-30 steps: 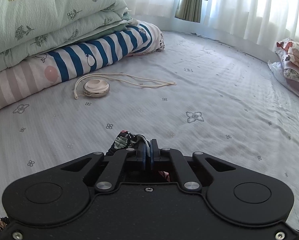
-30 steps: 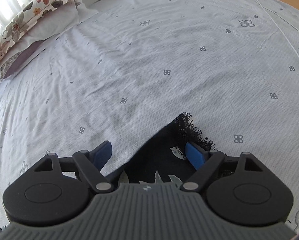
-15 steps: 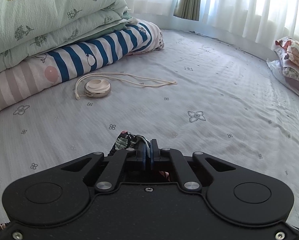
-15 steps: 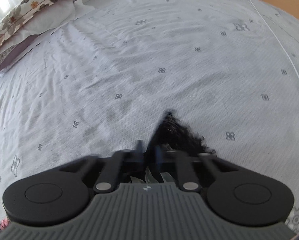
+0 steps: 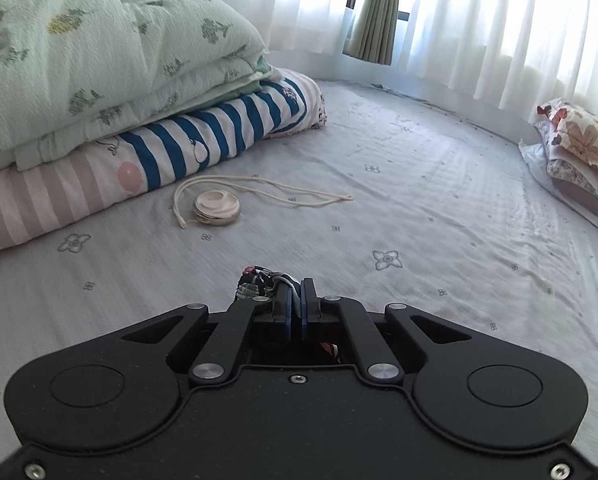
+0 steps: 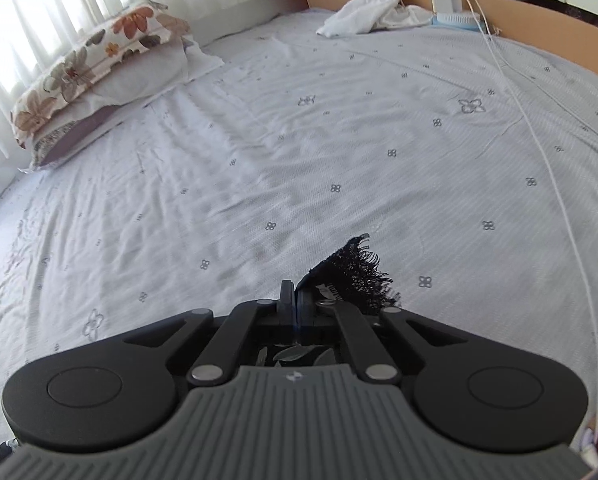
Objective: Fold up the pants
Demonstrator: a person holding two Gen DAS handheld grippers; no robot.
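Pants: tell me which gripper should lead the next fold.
Either: the left gripper and the right gripper each pinch the pants; neither looks better placed, so probably move both together.

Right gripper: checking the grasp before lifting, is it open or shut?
Shut: the right gripper fingers meet, pinching the pants' fringed edge.

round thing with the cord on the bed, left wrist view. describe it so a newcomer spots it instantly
Start at the stack of folded quilts on the left of the bed sheet. Just in front of its blue-striped layer, on the sheet, lies a small round cream disc with a cream cord looped beside it. It is the only hard, round item there; everything near it is soft bedding.
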